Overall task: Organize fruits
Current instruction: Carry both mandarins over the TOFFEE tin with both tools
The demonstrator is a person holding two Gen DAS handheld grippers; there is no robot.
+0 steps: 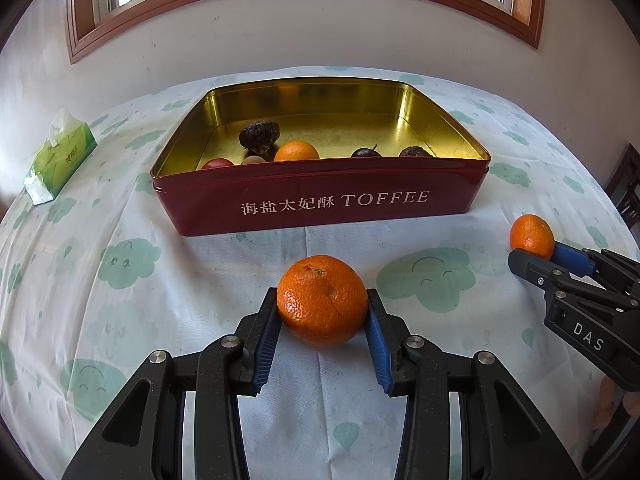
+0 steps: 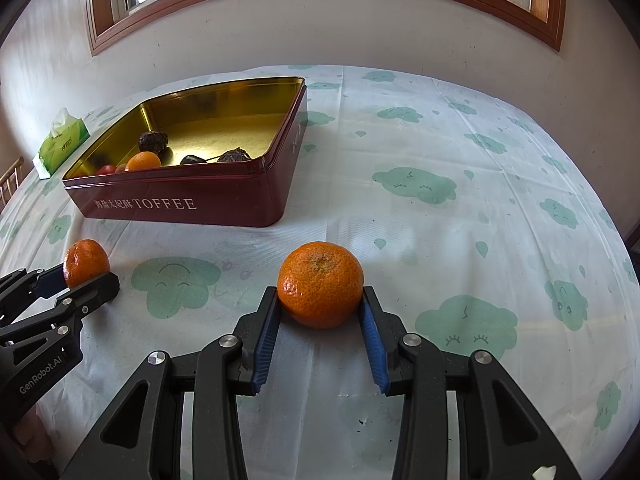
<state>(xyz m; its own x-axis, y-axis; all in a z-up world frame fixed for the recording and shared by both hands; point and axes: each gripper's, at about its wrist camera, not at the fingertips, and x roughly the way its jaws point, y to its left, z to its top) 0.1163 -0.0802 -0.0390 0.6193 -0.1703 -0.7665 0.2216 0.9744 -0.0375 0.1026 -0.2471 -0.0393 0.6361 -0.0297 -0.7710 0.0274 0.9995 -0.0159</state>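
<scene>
Blue-padded fingers (image 1: 267,336) of the left tool (image 1: 322,312) clamp one orange (image 1: 322,300) resting on the surface (image 1: 120,300), in front of the red toffee tin (image 1: 320,196). Right of that tin, the right tool (image 2: 320,304) grips a second orange (image 2: 320,284). Inside the tin lie a third orange (image 1: 297,151), dark fruits and a red one.

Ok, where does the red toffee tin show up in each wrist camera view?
Left wrist: toffee tin sits centre, straight ahead past the held orange.
Right wrist: toffee tin sits upper left, seen at an angle.
Shared landmark: green tissue pack, left of the tin.
</scene>
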